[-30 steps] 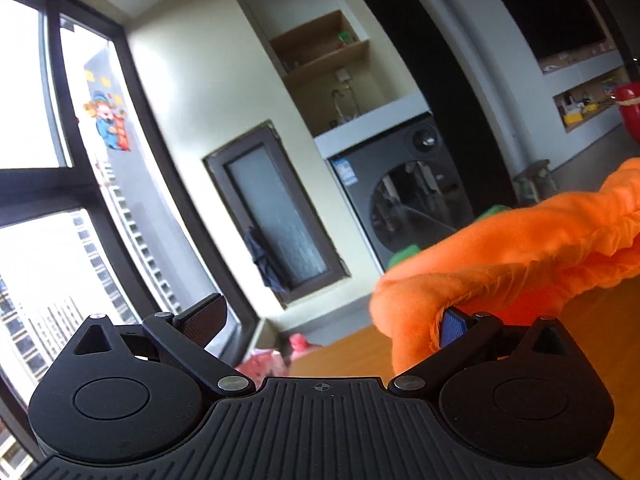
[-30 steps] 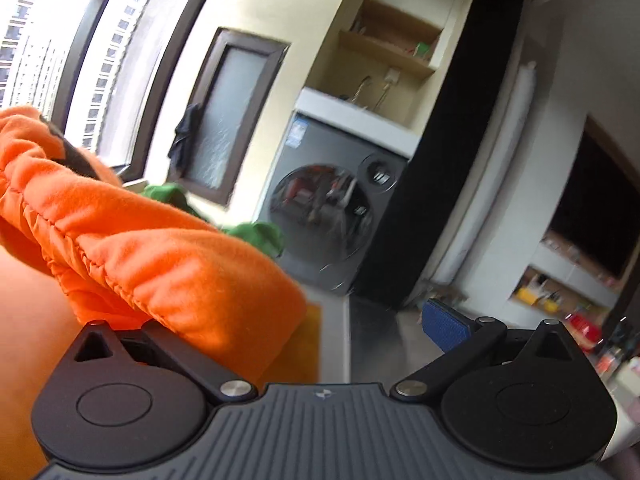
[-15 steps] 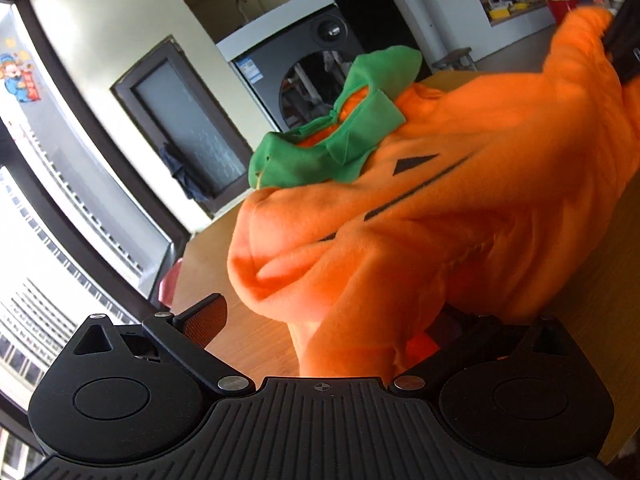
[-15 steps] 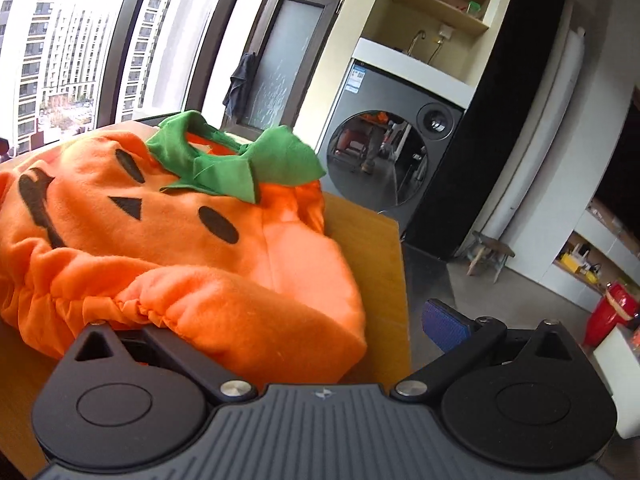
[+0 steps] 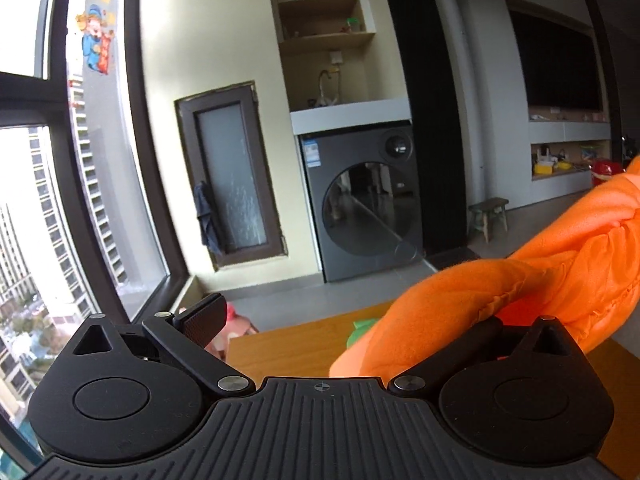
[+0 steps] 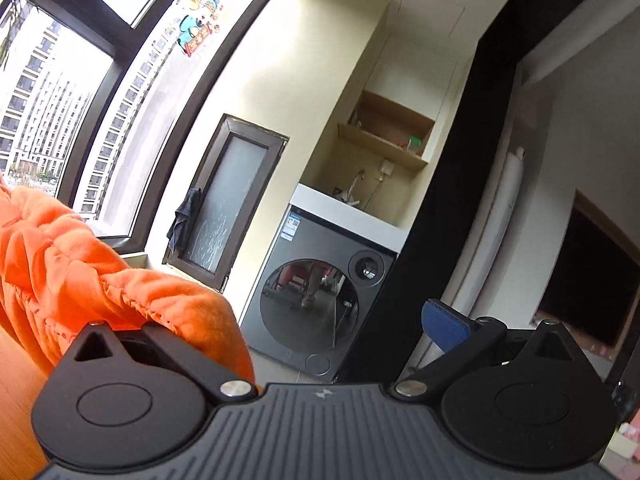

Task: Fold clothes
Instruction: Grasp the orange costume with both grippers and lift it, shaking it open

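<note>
The left gripper (image 5: 348, 320) has its fingers spread, the right one buried under the orange garment (image 5: 500, 292), which hangs above the desk (image 5: 288, 344). The right gripper (image 6: 316, 320) is likewise spread, its left finger under the garment's gathered hem.

- You could not read any text: the blue label (image 5: 313, 152) on the washing machine (image 5: 362, 204) was too small.
- The window sticker (image 5: 96, 42) showed illegible characters.
</note>
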